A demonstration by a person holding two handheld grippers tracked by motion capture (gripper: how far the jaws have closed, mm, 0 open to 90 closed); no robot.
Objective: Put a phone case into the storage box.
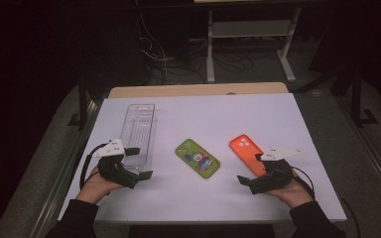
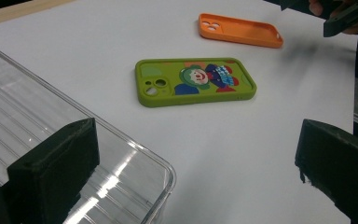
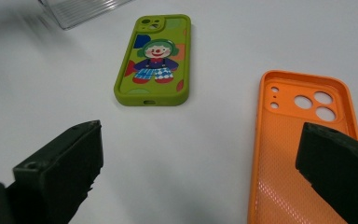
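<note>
orange phone case [image 1: 245,151] – open side up, flat at 3 o'clock; clear tray [image 1: 139,133] – long, empty, lying at 9 o'clock.

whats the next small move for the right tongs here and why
Probably ease the right tongs forward and down over the orange phone case. Their jaws stand wide open with nothing between them, and that case lies hollow side up right ahead, one long edge already under the right-hand jaw. The green clown case lies farther off, nearer the clear tray.
</note>
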